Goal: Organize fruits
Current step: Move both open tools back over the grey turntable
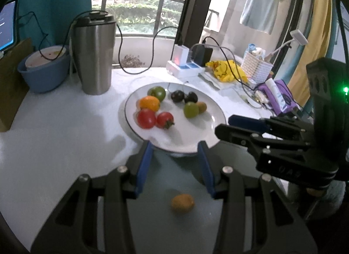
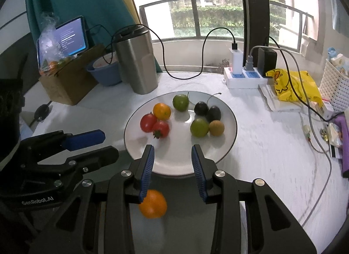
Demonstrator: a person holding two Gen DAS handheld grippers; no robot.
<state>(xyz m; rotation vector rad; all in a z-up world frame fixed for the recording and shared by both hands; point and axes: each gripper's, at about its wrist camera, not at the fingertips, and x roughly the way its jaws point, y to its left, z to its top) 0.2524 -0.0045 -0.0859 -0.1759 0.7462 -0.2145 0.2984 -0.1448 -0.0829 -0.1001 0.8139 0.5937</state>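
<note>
A white plate (image 1: 213, 120) (image 2: 229, 144) holds two groups of small fruit: red tomatoes (image 2: 148, 122), an orange one (image 2: 161, 111) and a green one (image 2: 180, 102) on the left, dark plums (image 2: 201, 108), a green fruit (image 2: 199, 127) and a brown fruit (image 2: 216, 127) on the right. My left gripper (image 1: 175, 147) (image 2: 109, 143) hovers open at the plate's near rim, and a loose brown fruit (image 1: 182, 203) lies under it on a grey surface. My right gripper (image 2: 173, 148) (image 1: 224, 126) is open beside it, above a loose orange fruit (image 2: 152, 203).
A steel tumbler (image 1: 94, 55) and a blue bowl (image 1: 43, 72) stand behind the plate on the left. A power strip (image 2: 244, 79) with trailing cables, a yellow bag (image 2: 294, 88) and a white basket (image 2: 336, 85) crowd the right. A tablet (image 2: 65, 37) leans over a cardboard box.
</note>
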